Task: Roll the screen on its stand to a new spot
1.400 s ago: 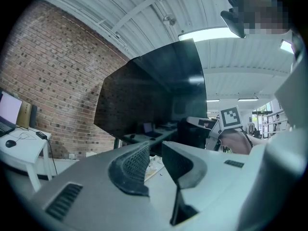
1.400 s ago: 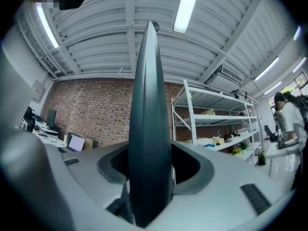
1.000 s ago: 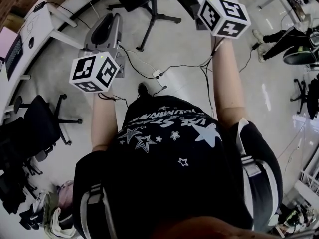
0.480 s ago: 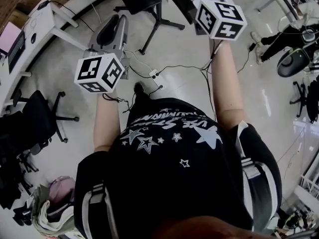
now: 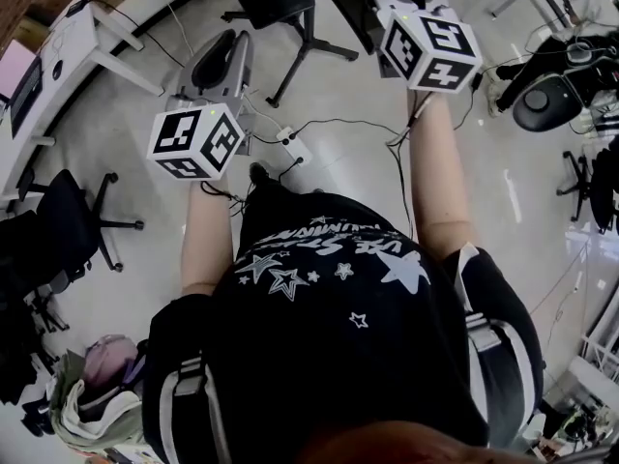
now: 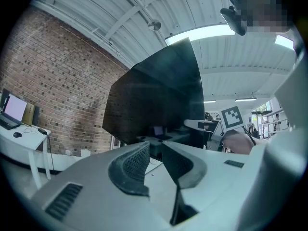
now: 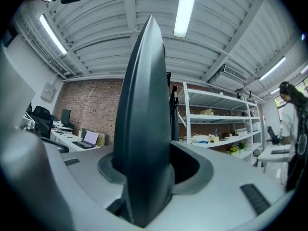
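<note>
The large dark flat screen [image 6: 154, 97] stood upright in front of the person, with the black legs of its stand [image 5: 298, 33] spread on the pale glossy floor [image 5: 338, 85] at the top of the head view. The right gripper [image 7: 148, 166] had its two grey jaws closed on the screen's side edge, the thin dark panel rising edge-on from between them toward the ribbed white ceiling [image 7: 96, 28]. The left gripper [image 6: 155, 150] was pointed at the face of the screen with its jaws only slightly apart and nothing held in the narrow gap between the ridged black pads [image 6: 136, 161]. Both forearms reached forward above the person's black star-printed shirt [image 5: 338, 298]. Thin black cables [image 5: 324, 124] trailed across the floor just beyond the shirt. A red brick wall [image 6: 62, 81] and a white desk [image 6: 21, 138] lay to the left, and white metal shelving [image 7: 216, 121] stood to the right.
</note>
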Demonstrator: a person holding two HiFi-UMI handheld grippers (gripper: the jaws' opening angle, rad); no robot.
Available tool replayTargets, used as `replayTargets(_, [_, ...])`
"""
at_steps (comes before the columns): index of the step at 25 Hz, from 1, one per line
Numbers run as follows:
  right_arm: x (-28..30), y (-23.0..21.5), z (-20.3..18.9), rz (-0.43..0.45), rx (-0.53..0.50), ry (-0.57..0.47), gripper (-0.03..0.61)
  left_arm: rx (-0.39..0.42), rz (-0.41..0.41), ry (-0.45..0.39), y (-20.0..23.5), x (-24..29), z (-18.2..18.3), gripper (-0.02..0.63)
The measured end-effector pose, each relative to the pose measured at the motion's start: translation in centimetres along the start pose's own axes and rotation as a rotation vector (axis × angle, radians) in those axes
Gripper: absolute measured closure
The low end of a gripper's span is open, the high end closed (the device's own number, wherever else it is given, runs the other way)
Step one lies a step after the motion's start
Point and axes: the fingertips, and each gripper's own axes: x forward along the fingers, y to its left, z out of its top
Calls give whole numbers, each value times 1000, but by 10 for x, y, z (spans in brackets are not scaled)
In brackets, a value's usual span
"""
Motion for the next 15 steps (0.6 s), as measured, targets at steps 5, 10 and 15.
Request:
replayTargets(5, [-23,-8,2,-20,3,-11,368,2,-13,-7,-8,-1,4,523])
replayTargets(10, [-46,-11,3,-38,-1,-16,368,-1,-63,13,-17,5,-5,523])
replayTargets(15, [-64,-11,4,-59,4,-22,368,-9,-117,30,-24,10,-10,523])
